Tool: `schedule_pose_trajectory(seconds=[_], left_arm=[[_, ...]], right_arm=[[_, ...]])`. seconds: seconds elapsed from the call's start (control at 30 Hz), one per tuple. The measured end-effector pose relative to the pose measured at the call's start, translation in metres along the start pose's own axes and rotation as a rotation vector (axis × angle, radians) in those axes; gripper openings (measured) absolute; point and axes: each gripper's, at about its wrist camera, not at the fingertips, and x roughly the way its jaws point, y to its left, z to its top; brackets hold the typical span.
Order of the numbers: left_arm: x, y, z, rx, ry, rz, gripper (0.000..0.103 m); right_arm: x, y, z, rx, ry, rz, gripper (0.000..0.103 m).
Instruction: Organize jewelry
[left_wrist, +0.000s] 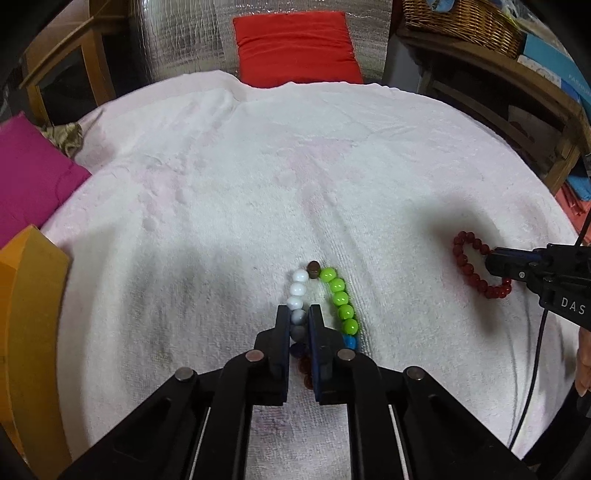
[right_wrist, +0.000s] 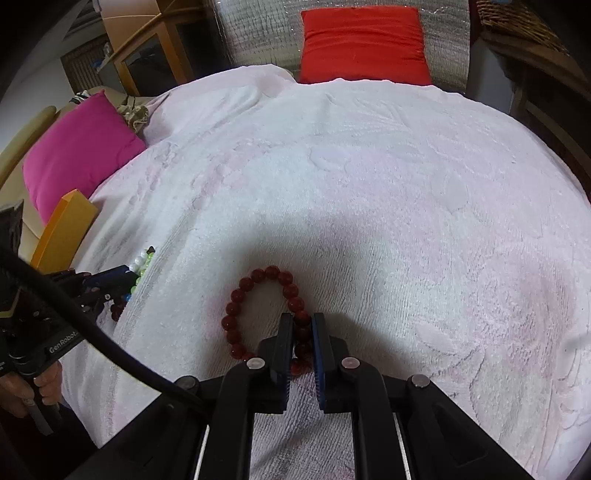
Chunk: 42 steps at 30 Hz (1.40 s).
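A multicolour bead bracelet (left_wrist: 338, 291) with white, green, grey, blue and brown beads lies on the white towel (left_wrist: 258, 166). My left gripper (left_wrist: 299, 314) is shut on its grey and white beads. A dark red bead bracelet (right_wrist: 258, 280) lies on the towel further right. My right gripper (right_wrist: 302, 321) is shut on its right side. In the left wrist view the red bracelet (left_wrist: 469, 266) and the right gripper (left_wrist: 491, 264) show at the right edge. In the right wrist view the left gripper (right_wrist: 131, 278) and the multicolour bracelet (right_wrist: 144, 260) show at the left edge.
An orange box (left_wrist: 29, 314) stands at the towel's left edge beside a magenta cushion (left_wrist: 29, 177). A red cushion (left_wrist: 295, 48) lies beyond the far edge. Wooden shelves with a wicker basket (left_wrist: 461, 22) stand at the right. The towel (right_wrist: 369, 184) stretches ahead.
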Motion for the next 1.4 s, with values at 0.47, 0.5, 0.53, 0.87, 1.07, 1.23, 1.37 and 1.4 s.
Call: schedule_pose_trajectory(seconds=[0.47,0.5,0.53,0.87,1.07,1.23,1.37,1.4], left_arm=[[-0.009,-0.005,0.000,0.042,-0.045,0.047,0.010],[-0.008,-0.005,0.000,0.044,-0.044,0.047,0.010],[-0.008,-0.005,-0.001,0.045,-0.043,0.050,0.010],[0.002,0.000,-0.006,0.033,0.000,0.041,0.010],[-0.001,0.009,-0.014,0.008,0.009,0.001,0.061],[-0.011,0.013,-0.024,0.007,0.009,-0.114,0.065],[-0.015,0.008,-0.027,0.029,0.007,-0.139,0.067],[-0.014,0.007,-0.027,0.028,0.011,-0.138,0.068]], right_arm=[[0.003,0.000,0.001,0.014,-0.001,-0.002,0.011],[0.003,0.000,0.001,0.017,-0.001,-0.001,0.011],[0.003,0.000,0.001,0.020,-0.001,0.000,0.011],[0.003,-0.001,0.001,0.031,-0.002,0.005,0.013],[0.003,-0.005,0.001,0.046,-0.002,0.026,0.013],[0.002,-0.012,0.000,0.075,0.005,0.065,0.013],[0.001,-0.016,-0.002,0.091,0.008,0.087,0.013],[0.001,-0.017,-0.002,0.093,0.009,0.092,0.013]])
